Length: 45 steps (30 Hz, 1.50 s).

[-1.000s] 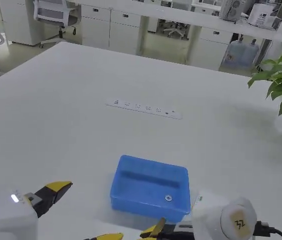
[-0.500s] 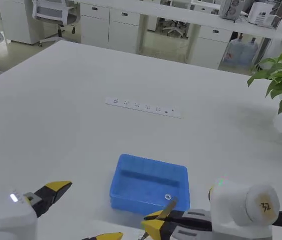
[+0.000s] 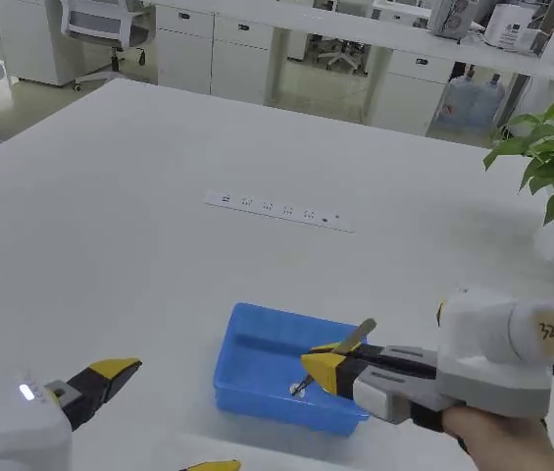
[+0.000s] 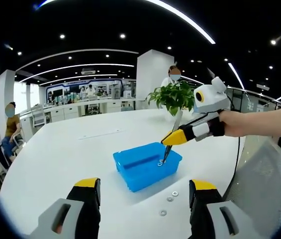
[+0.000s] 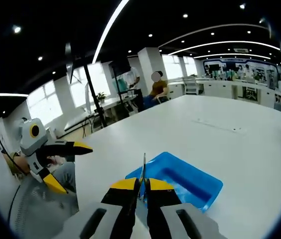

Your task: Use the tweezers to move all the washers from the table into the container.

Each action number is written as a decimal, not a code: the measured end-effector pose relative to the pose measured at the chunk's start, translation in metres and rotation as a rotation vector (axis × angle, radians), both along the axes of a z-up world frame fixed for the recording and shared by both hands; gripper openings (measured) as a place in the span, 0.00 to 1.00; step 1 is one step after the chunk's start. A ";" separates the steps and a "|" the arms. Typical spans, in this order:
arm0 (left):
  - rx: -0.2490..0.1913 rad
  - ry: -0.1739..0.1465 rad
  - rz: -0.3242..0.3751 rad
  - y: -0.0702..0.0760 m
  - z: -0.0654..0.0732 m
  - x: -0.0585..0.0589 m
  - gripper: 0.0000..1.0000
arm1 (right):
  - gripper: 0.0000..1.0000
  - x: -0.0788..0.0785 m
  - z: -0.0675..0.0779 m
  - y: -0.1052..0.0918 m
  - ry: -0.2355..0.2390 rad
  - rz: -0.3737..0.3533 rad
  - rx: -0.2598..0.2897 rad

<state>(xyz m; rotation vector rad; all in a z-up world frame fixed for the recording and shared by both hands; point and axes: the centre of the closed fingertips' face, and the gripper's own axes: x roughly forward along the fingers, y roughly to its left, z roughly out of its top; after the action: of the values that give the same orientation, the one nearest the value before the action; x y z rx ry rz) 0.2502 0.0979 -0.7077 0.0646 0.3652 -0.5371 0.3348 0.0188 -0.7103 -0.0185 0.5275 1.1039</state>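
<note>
Tweezers (image 3: 359, 334) are clamped in the right tool (image 5: 142, 183), whose jaws press together on them; their tips dip inside the blue container (image 3: 257, 402) on the white surface (image 3: 159, 255), and what may be a washer sits at the tips, too small to be sure; 3 washers (image 4: 169, 199) lie on the surface just beside the container; the left tool (image 4: 144, 183) hangs spread wide, gripping nothing.

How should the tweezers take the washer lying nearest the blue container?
Pinch the rim, one tip through the hole, coming down from above. The washer lies flat on the table, so no edge stands up for a side approach; the thin tweezers likely suit that.
</note>
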 end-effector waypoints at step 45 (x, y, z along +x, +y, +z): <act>-0.011 -0.002 -0.002 0.000 0.001 0.000 0.73 | 0.04 0.059 -0.068 -0.012 0.112 -0.069 -0.182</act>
<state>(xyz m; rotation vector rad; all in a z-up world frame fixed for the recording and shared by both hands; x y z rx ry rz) 0.2500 0.0974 -0.7065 0.0553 0.3603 -0.5408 0.3939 0.0065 -0.7784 -0.0964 0.7232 0.9908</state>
